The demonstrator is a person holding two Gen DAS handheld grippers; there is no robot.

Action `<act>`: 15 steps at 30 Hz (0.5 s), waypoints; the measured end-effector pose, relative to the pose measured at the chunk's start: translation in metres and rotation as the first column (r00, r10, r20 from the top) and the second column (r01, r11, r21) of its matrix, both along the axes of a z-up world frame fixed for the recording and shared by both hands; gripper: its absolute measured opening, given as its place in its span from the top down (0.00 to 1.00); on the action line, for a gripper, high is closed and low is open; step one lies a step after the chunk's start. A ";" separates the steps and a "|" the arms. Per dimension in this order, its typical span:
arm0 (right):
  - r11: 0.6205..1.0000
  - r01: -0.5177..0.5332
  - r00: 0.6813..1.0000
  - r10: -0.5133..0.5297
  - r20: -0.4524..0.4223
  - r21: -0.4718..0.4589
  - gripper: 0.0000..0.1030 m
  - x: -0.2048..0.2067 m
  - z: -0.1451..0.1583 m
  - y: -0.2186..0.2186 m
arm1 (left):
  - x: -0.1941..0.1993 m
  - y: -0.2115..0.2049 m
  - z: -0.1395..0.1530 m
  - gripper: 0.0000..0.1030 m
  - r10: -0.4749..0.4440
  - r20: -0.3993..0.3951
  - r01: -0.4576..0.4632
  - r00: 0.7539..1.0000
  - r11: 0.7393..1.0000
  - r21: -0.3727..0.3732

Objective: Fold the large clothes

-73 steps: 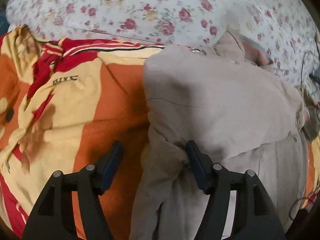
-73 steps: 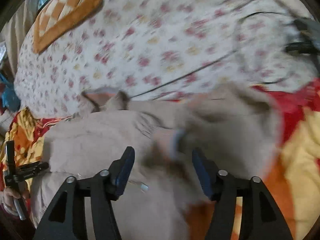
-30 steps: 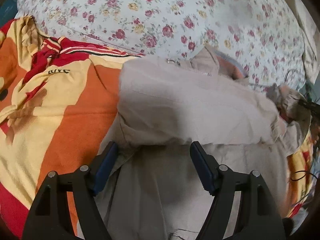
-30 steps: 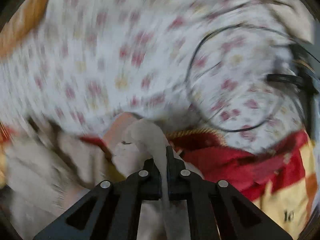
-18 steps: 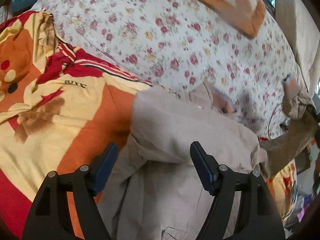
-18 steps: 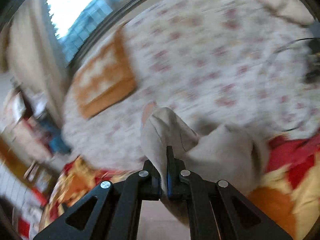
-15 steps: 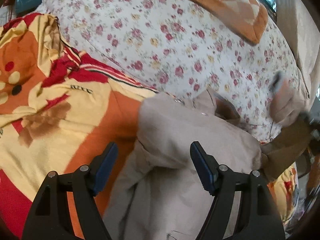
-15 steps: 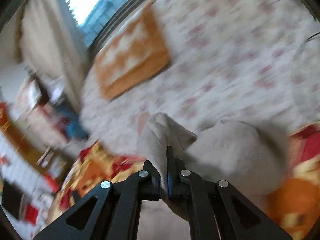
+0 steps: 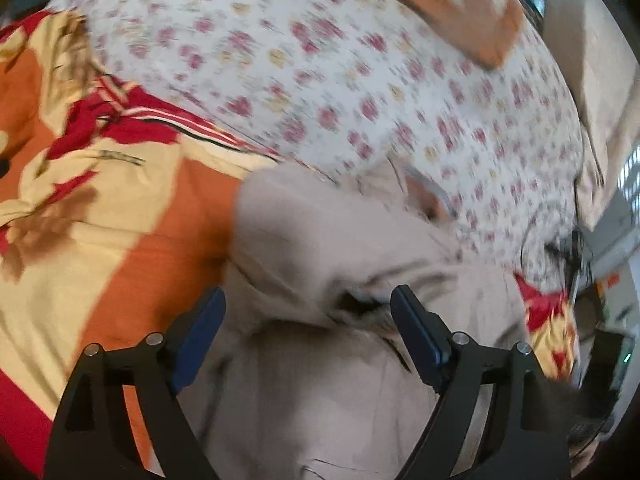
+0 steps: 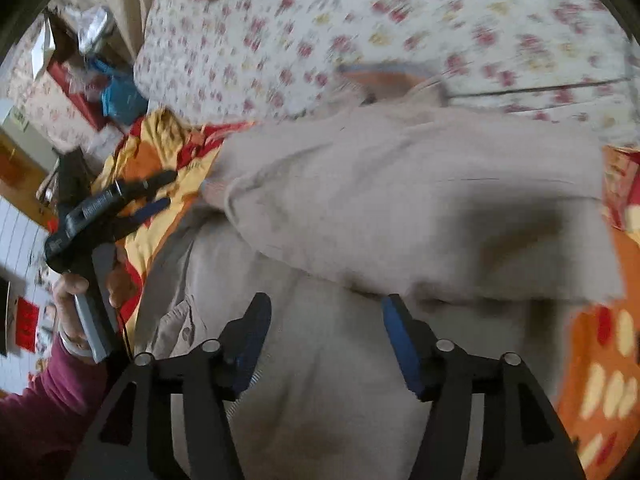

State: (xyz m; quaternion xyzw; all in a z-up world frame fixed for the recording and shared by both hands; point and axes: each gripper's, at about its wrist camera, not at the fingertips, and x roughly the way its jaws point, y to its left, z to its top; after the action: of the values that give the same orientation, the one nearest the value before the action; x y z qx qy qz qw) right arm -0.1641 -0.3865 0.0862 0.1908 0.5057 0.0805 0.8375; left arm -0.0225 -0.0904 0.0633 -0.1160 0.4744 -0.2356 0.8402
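The beige jacket (image 10: 400,208) lay on the orange and red blanket (image 9: 120,248), its collar end against the flowered sheet (image 9: 320,80), with one side laid across its middle. The right gripper (image 10: 326,332) had just been opening and stood with its jaws apart above the cloth, nothing between them. The left gripper (image 9: 308,320) had opened further too and hung wide over the near fold, gripping nothing; in the right view it was clear of the jacket, held out over the blanket by a hand (image 10: 76,292) in a maroon sleeve (image 10: 36,420). The risk, as I judged it, was the loose flap: with no claw pinning it, the soft cloth could slide back or bunch at the creased edge, leaving the fold crooked. A low sweep by either claw could also snag and drag the layer beneath.
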 end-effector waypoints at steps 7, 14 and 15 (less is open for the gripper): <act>0.991 0.130 0.991 -0.130 0.030 -0.009 0.37 -0.030 0.008 -0.041 | -0.015 -0.059 -0.014 0.17 -0.121 0.003 0.119 0.993 0.983 0.138; 0.983 0.183 0.982 -0.182 0.050 -0.014 0.37 -0.049 0.011 -0.059 | -0.009 -0.076 -0.001 0.89 -0.151 0.001 0.150 0.989 0.983 0.109; 0.980 0.195 0.979 -0.194 0.056 -0.023 0.37 -0.051 0.013 -0.063 | -0.009 -0.076 0.005 0.90 -0.159 0.014 0.157 0.987 0.982 0.104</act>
State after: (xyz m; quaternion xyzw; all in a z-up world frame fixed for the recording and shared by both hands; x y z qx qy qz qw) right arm -0.2148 -0.4492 0.0991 0.2251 0.4629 -0.0039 0.8573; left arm -0.0316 -0.1661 0.0685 -0.0318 0.4843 -0.2780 0.8289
